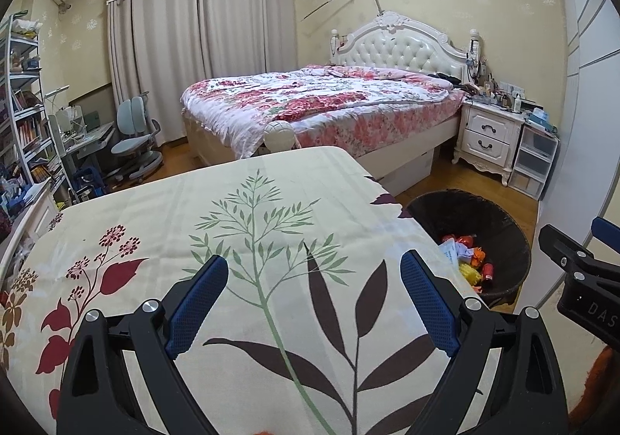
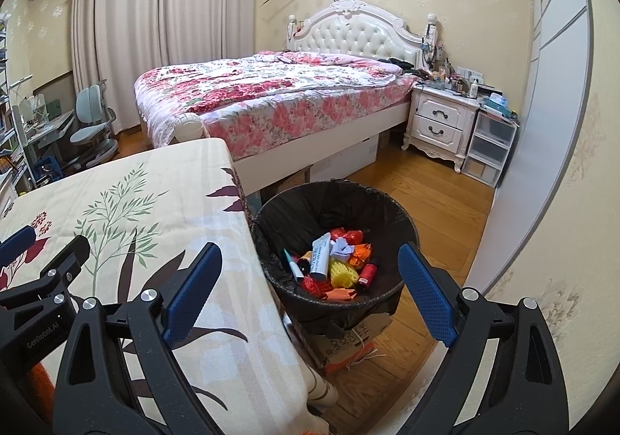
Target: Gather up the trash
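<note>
A bed (image 1: 321, 102) with a flowered quilt fills the far side of the room. Nearer, a table (image 1: 240, 226) wears a leaf-printed cloth. Beside its right edge stands a black-lined bin (image 2: 333, 210) holding the trash (image 2: 333, 260): a white tube, yellow netting, orange and red scraps. The left gripper (image 1: 314, 303) hangs wide and empty over the cloth; the right gripper (image 2: 310, 295) gapes wide and empty above the bin.

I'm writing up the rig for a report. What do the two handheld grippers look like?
Both are alike: the left gripper and the right gripper have black, angular plastic frames with triangular cut-outs and silver round pivot pins. Each finger carries a long blue pad with a fine dotted texture. White lettering, only partly readable, marks the black bodies. No cables, hands or sleeves show.
</note>
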Demonstrator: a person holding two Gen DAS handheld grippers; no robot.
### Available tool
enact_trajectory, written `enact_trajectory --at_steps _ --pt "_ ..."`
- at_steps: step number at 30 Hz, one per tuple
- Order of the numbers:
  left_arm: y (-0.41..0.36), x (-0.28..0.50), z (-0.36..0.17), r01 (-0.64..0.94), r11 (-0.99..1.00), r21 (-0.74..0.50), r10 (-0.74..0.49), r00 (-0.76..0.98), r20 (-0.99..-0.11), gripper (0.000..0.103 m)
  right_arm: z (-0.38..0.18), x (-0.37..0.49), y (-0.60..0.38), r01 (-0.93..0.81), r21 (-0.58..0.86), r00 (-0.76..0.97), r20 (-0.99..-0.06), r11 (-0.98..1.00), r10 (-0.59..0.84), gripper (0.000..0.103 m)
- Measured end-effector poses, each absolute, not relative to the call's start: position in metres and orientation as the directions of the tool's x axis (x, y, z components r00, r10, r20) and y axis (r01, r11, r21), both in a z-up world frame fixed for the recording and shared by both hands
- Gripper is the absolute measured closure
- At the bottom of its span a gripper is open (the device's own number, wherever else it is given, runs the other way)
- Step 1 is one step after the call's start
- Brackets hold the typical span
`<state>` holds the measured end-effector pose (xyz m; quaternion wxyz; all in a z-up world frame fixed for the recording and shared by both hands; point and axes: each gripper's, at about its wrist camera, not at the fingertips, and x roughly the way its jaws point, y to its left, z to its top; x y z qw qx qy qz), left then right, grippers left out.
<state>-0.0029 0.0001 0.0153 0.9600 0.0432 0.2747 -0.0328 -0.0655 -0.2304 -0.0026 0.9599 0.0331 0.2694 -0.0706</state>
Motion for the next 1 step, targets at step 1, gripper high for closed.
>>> enact_trajectory --at_steps 1 --pt "0.005 -0.0009 0.0139 0.076 0.995 0.068 -0.027 0.843 -0.537 0.013 -0.0029 -0.0645 -0.2288 0.146 0.026 0.844 -0.524 0.989 -0.111 0.013"
